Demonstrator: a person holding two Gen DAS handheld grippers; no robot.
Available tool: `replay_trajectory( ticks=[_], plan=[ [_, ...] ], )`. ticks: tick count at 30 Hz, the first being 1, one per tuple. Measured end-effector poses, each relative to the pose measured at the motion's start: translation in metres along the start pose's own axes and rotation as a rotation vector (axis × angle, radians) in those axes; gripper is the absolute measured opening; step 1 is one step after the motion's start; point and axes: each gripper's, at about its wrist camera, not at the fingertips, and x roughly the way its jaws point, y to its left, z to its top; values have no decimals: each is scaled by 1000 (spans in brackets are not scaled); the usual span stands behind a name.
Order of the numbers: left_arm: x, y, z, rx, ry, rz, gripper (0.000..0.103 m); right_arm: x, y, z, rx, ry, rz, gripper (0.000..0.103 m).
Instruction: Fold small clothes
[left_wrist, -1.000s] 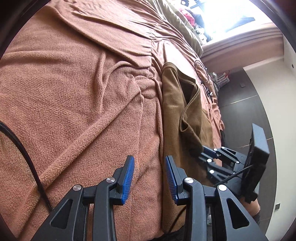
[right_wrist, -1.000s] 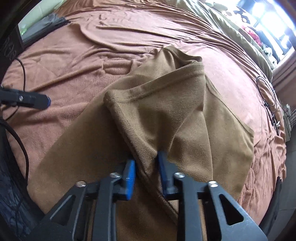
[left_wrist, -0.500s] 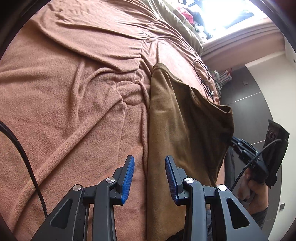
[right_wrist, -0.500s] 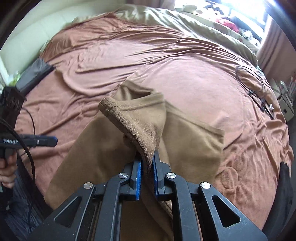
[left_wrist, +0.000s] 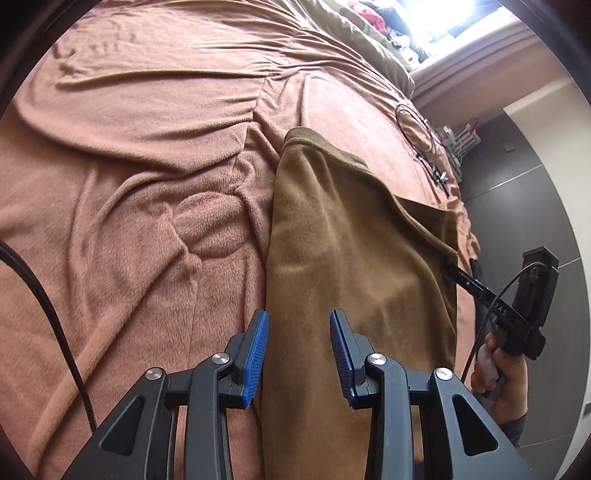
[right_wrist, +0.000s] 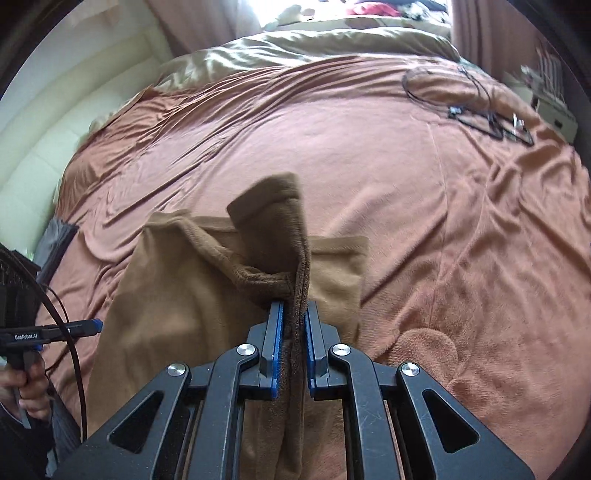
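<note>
Your right tongs (right_wrist: 293, 354) are clamped on a hemmed edge of the brown fleece garment (right_wrist: 177, 306), the blue pads pressed against the cloth from both sides, and the pinched part stands up in a fold above the tips. The rest of the garment lies spread on the pink blanket (right_wrist: 369, 155) that covers the bed, near the edge closest to you. Your left tongs (left_wrist: 297, 354) stand apart with nothing between the pads; seen from the left wrist, they hover over the garment's left border, where the brown cloth meets the blanket (left_wrist: 147, 184). In that same view the garment (left_wrist: 351, 266) runs away from you in a long strip, and its far right edge is lifted where your right tongs (left_wrist: 452, 273) grip it, with your right hand (left_wrist: 495, 365) on the handle below. From the right wrist, your left tongs (right_wrist: 94, 325) show at the left edge, side-on, with your left hand (right_wrist: 29, 384) under them. A loop of black cable (right_wrist: 461, 99) lies on the far side of the bed, well apart from the garment.
</note>
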Motion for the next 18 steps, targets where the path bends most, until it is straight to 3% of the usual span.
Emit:
replay_trajectory(
  ticks=[7,18],
  plan=[
    [15,5,1,-21,30,39,36,5,-21,-14,98,-10,59,3],
    [15,7,-6,-12,27,17,36,2,-41,-7,163,10,140,5]
  ],
)
